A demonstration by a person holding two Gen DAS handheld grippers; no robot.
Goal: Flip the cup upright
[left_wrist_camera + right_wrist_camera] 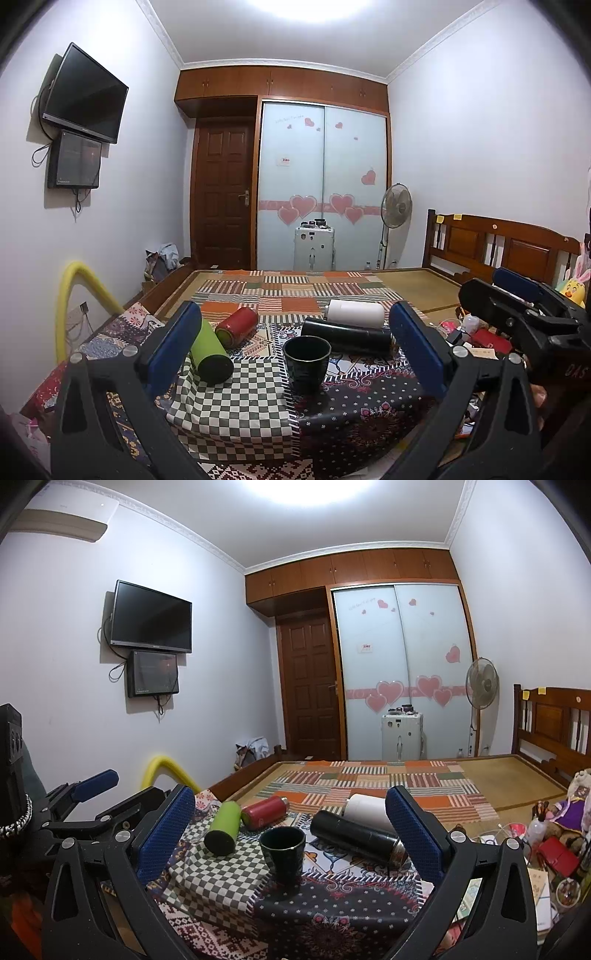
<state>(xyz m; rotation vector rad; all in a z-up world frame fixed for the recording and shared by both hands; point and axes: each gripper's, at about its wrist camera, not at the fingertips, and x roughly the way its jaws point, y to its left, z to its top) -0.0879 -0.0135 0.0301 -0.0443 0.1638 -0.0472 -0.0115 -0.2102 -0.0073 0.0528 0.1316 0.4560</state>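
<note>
Blue ribbed pads line both tongs, and each pair is spread wide, gripping nothing. The left tongs [295, 347] and right tongs [290, 829] both frame the dark cup [306, 363], which stands upright, mouth up, on the patchwork cloth [236, 406] over the bed. Only the right view shows the air conditioner [62, 522]. Behind the cup lie four smooth cylinders: green bottle [210, 349], black flask [351, 338], red bottle [238, 325] and white flask [356, 314].
</note>
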